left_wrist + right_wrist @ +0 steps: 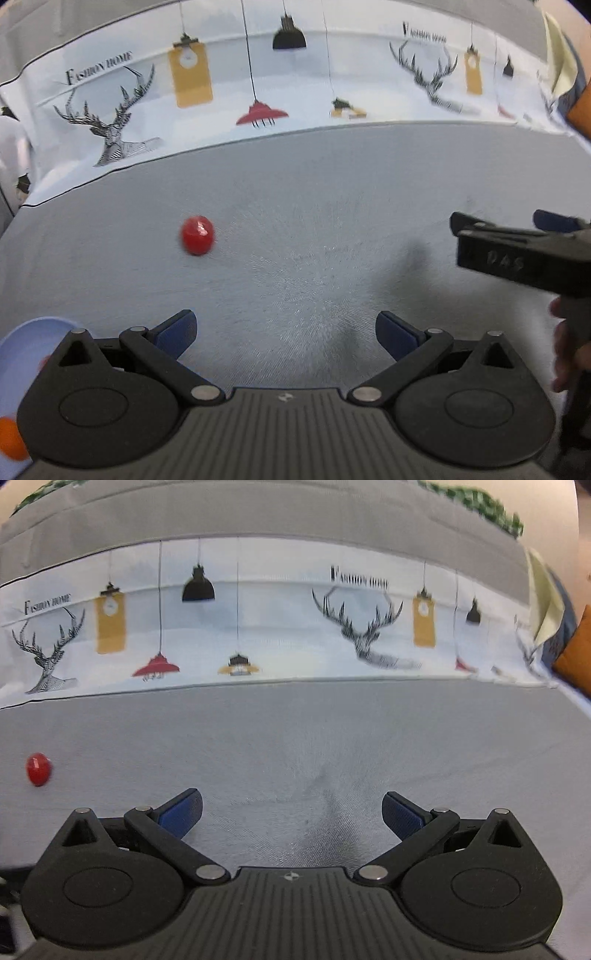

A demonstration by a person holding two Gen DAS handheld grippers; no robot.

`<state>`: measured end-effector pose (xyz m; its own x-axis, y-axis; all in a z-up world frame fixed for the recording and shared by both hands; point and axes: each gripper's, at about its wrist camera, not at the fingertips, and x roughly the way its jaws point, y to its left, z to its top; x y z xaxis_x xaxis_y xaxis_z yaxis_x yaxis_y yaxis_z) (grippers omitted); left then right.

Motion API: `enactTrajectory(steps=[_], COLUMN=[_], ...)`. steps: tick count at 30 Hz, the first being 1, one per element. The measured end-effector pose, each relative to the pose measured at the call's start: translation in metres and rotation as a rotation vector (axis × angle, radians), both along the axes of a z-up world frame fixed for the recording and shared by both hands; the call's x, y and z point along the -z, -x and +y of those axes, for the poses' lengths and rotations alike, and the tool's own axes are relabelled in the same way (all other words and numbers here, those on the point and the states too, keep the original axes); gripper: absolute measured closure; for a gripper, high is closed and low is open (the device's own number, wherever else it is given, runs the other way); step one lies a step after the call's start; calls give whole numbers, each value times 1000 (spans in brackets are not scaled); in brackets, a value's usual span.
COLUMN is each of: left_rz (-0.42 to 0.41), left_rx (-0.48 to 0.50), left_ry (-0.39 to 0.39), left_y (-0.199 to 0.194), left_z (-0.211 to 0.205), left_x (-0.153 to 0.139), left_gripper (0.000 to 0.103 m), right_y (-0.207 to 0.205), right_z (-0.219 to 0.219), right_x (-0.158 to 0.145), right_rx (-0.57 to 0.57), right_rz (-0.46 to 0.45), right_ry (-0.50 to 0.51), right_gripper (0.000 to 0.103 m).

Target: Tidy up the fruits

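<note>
- Left gripper [286,334]: jaws spread wide, nothing between the blue pads.
- Right gripper [291,814]: jaws equally wide and empty; in the left wrist view it enters from the right edge, with the person's hand [565,354] partly visible on its handle.
- Red fruit [197,235]: small, round, no long axis to align with; it rests alone on the grey cloth [332,221], ahead and slightly left of the left gripper, well apart from both.
- Bowl [22,343]: pale blue, at the lower-left edge, holding an orange fruit [11,437].
- Judgement: the left gripper is nearer; in the right wrist view the fruit sits far to the left.
- Background: a printed fabric [295,85] borders the cloth.
</note>
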<state>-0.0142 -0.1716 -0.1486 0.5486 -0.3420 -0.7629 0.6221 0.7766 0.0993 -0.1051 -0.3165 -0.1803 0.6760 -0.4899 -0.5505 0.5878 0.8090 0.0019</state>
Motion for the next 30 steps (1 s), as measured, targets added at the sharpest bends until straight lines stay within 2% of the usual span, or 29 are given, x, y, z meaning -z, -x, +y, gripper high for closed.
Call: enactTrajectory(steps=[2,3,5,7,9,11,30], left_rz=[-15,-17,-34,-33,-84,-88,-100], left_rx=[-17,-25,-52,-79,-83,-77,-74], left_ry=[-33,-19,51,103,155,180,179], left_y=[-5,-7,-9,-14,-16,-18,-17], left_z=[-9,-12,-12,-14,-13,-11,-13], left_x=[17,23,28,32,39,41,40], left_gripper=[0,0,0,0,0,0,0], right_y=[-7,-11,-22,-26,-33,-36,-34], right_z=[-10,-14,-22,-21,-22,-24,-24], right_x=[13,20,32,33,34,35,33], right_rx=[2,-1,-3,-10,-15,-13,-12], right_rz=[6,14,46,40,39,38,30], right_ry=[-37,-62,-102,-83,-82,-84,-83], right_gripper=[1,1,1,1,1,1,1])
